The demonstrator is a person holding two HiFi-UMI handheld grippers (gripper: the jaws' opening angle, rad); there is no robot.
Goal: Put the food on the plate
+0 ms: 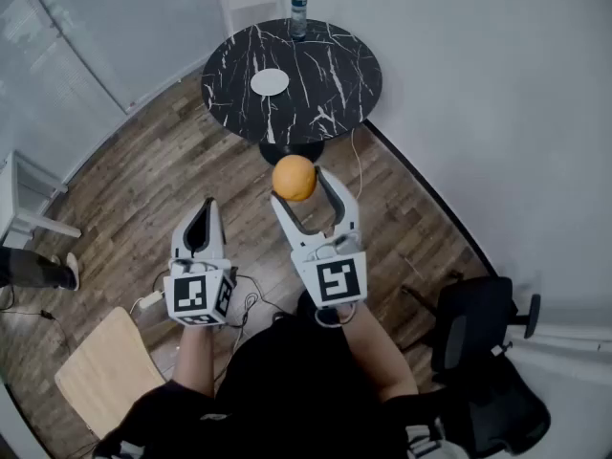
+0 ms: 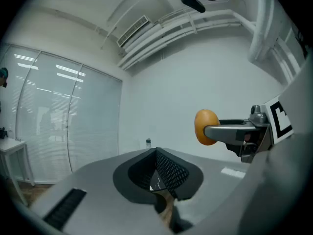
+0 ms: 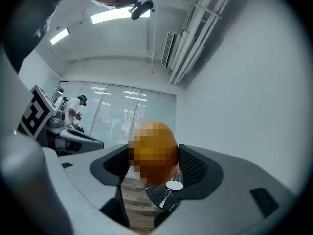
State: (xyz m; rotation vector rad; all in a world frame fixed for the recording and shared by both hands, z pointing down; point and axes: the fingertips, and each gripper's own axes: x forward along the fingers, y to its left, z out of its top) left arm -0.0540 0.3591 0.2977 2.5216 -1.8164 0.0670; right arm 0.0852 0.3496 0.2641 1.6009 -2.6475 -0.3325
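An orange fruit is clamped between the tips of my right gripper, held in the air above the wooden floor. In the right gripper view the orange fills the gap between the jaws. A small white plate lies on the round black marble table ahead, well beyond the fruit; the plate shows under the fruit in the right gripper view. My left gripper hangs to the left, shut and empty. Its jaws meet, and the orange shows to its right.
A bottle stands at the table's far edge. A black office chair sits at the right by the white wall. A light wooden seat is at lower left, a white furniture leg and someone's shoe at far left. Cables lie on the floor.
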